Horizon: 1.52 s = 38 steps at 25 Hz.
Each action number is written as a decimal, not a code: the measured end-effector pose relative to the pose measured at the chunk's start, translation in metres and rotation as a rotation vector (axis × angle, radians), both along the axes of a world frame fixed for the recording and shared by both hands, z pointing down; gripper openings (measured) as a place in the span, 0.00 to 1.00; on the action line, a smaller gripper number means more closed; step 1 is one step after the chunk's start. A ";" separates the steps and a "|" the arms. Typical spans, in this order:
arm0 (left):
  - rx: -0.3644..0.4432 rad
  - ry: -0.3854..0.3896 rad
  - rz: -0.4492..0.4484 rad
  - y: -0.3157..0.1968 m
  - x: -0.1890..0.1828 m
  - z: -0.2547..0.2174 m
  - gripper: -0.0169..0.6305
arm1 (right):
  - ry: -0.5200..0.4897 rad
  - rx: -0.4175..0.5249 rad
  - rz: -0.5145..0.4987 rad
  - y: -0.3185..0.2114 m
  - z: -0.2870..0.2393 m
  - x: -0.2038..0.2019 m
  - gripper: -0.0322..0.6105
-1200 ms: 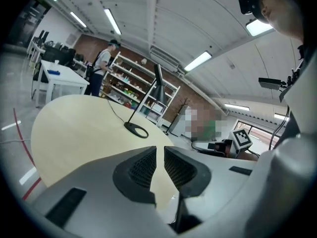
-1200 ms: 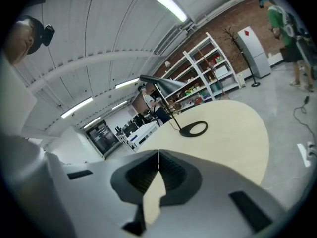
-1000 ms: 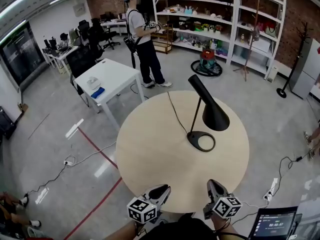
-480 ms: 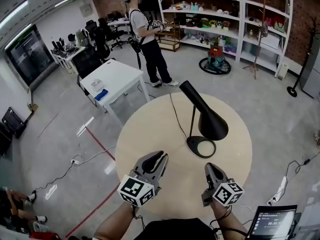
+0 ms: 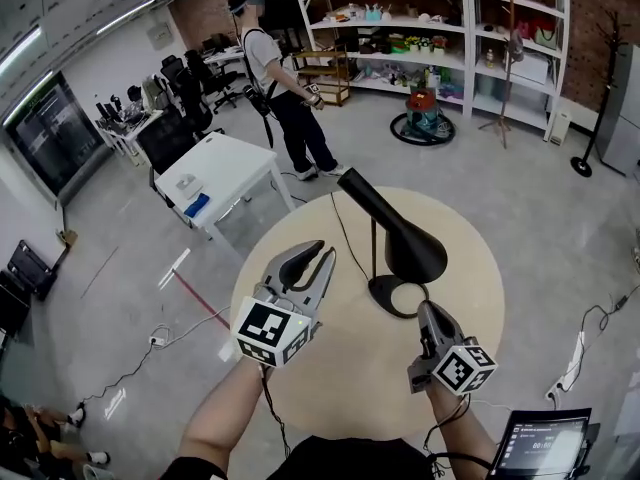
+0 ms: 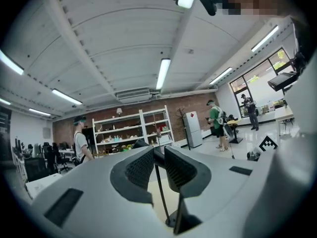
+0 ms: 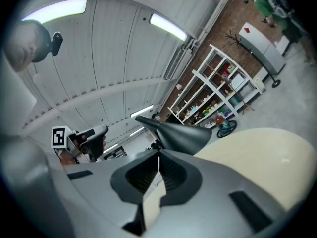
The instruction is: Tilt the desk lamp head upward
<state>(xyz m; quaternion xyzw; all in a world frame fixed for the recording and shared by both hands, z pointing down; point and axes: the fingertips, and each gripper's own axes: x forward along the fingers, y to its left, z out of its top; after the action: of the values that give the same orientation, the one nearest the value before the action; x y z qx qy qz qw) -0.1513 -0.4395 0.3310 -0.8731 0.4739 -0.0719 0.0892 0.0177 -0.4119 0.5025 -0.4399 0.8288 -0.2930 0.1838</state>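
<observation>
Your left gripper [image 5: 326, 250] is raised over the left part of the round pale wooden table [image 5: 470, 268], pointing toward the far side; its jaws are drawn together with only a thin slit between the ribbed pads, and nothing sits in that slit; through it the left gripper view shows the lamp's thin stem [image 6: 159, 192] standing well beyond. Your right gripper [image 5: 428, 313] is low on the near right, its jaws pressed fully together and empty; its tip lies just beside the near edge of the lamp's ring-shaped base [image 5: 398, 296], and you cannot tell from here whether it touches. The black desk lamp with the cone-shaped head [image 5: 400, 238] stands upright on the table's middle-right; the head slants, narrow end high toward the far left, wide mouth angled down above the base; neither gripper is on the head. A thin black cord [image 5: 345, 233] runs from the lamp toward the table's far edge; beyond it stand a white rectangular table [image 5: 225, 163], a person [image 5: 275, 88] and white open shelves [image 5: 430, 28].
</observation>
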 end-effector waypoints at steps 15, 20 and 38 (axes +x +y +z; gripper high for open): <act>-0.017 -0.062 0.126 -0.107 0.006 -0.036 0.17 | -0.092 -0.079 0.258 -0.035 0.013 0.028 0.06; -0.073 -0.166 0.148 -0.133 0.016 -0.021 0.19 | -0.153 -0.111 0.299 -0.044 0.022 0.025 0.21; -0.150 -0.305 0.126 -0.146 0.028 -0.018 0.21 | -0.375 -0.154 0.272 -0.060 0.031 0.011 0.35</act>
<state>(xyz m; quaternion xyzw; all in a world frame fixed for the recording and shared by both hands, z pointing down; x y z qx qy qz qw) -0.1233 -0.5851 0.3128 -0.8841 0.3927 -0.2330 0.0991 0.0291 -0.4717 0.5331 -0.4979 0.6887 -0.4043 0.3380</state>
